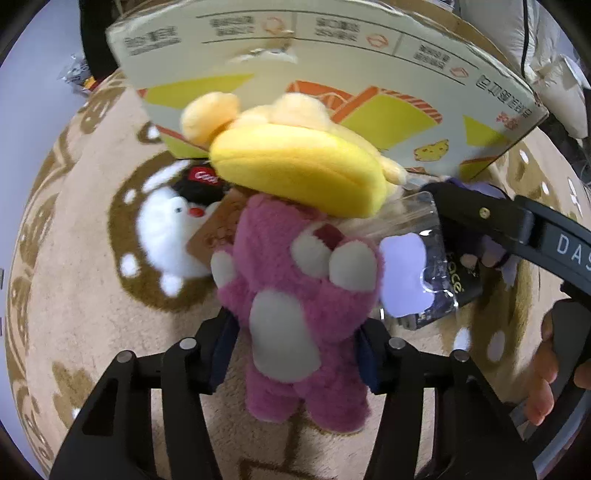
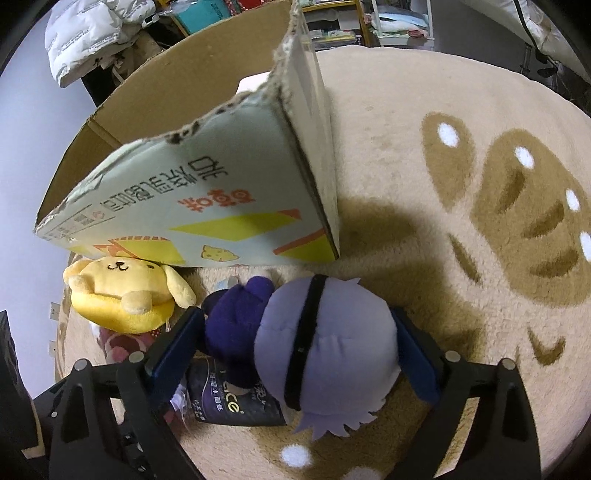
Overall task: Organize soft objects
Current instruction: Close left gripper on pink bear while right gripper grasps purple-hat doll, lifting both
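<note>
The left gripper [image 1: 295,354] clenches the pink bear [image 1: 295,295] on the rug; the right gripper [image 2: 295,347] grasps the lilac-headed doll [image 2: 325,343]. Lift straight (slowly) toward the cardboard box [image 2: 207,206].

A cream rug [image 2: 388,155] with brown patterns covers the floor; a white padded jacket [image 2: 92,33] lies beyond.

The yellow plush [image 1: 295,170] hides the pink bear's [image 1: 295,295] head; the white plush [image 1: 166,236] is blurred, partly behind a tag.
</note>
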